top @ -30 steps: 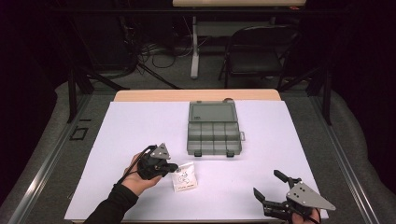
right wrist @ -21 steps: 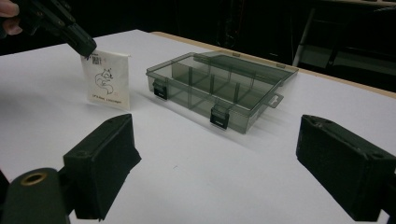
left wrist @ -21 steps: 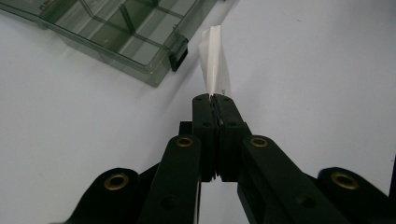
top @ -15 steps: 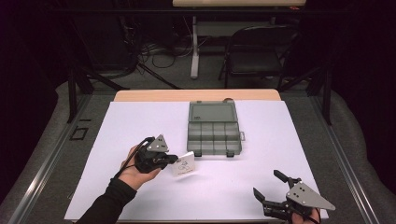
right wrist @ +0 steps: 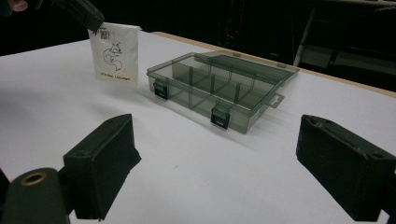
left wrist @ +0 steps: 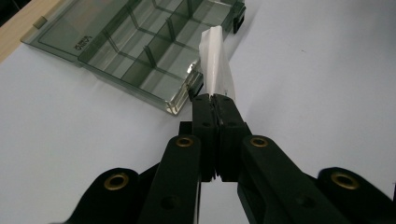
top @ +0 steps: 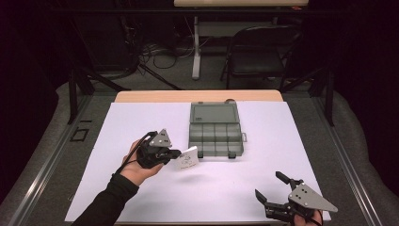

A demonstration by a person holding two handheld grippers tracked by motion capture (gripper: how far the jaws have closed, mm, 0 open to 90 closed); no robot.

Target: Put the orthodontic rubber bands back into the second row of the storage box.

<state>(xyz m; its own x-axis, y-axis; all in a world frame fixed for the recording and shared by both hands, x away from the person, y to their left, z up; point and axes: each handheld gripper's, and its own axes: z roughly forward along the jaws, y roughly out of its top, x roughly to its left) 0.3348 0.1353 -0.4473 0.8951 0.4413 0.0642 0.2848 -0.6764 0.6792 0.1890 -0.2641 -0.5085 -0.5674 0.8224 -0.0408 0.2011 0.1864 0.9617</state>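
between left gripper (left wrist: 215, 100) fingers (left wrist: 204, 116), white packet (top: 187, 158)

Open grey compartment box (top: 215, 133) on white sheet (top: 141, 117); chair (top: 256, 56) behind table.

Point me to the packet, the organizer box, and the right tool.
packet (right wrist: 115, 52): right gripper view, printed face.
box (top: 215, 139): high view, divided tray.
right tool (top: 272, 189): high view, gap between its open tips.
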